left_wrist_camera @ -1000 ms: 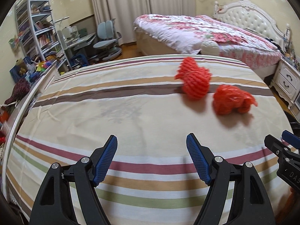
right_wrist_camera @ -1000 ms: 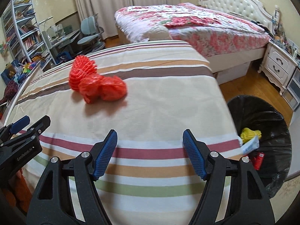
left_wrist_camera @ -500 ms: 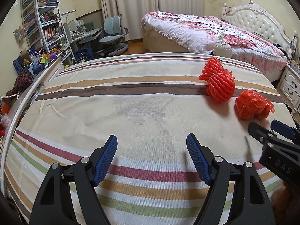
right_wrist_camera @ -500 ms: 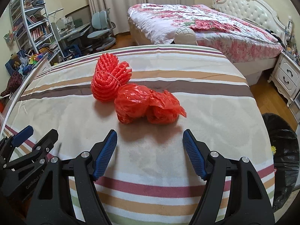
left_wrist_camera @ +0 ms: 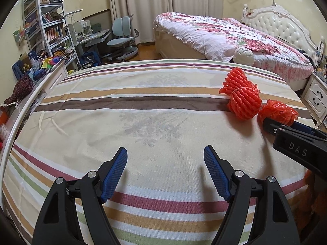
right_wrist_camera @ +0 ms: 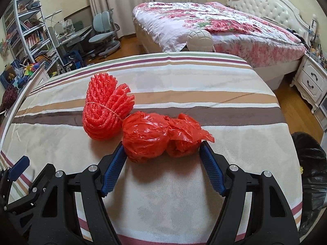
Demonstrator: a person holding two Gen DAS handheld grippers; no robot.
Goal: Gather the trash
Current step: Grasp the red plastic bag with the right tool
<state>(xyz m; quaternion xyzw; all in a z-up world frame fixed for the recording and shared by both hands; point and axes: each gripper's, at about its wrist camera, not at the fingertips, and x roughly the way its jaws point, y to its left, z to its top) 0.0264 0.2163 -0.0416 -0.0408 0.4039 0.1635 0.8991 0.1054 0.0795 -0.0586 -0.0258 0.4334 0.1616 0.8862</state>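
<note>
A crumpled red plastic bag [right_wrist_camera: 159,135] lies on the striped bedsheet [right_wrist_camera: 184,204], with a red foam net bundle [right_wrist_camera: 104,112] touching its left side. My right gripper [right_wrist_camera: 162,149] is open, its fingertips on either side of the bag, right at it. In the left wrist view the bundle [left_wrist_camera: 242,98] and the bag [left_wrist_camera: 276,112] lie at the far right, with the right gripper [left_wrist_camera: 286,130] partly covering the bag. My left gripper [left_wrist_camera: 165,159] is open and empty over bare sheet, well left of them.
A black-lined trash bin [right_wrist_camera: 310,169] stands on the floor past the sheet's right edge. A floral bed [right_wrist_camera: 214,24] and a white ball-shaped object [right_wrist_camera: 199,40] are beyond. A white rail [left_wrist_camera: 18,122], shelves and clutter run along the left.
My right gripper has moved forward up to the red bag, which now sits between its fingertips. The left gripper has drifted a little forward and left and stays open.
</note>
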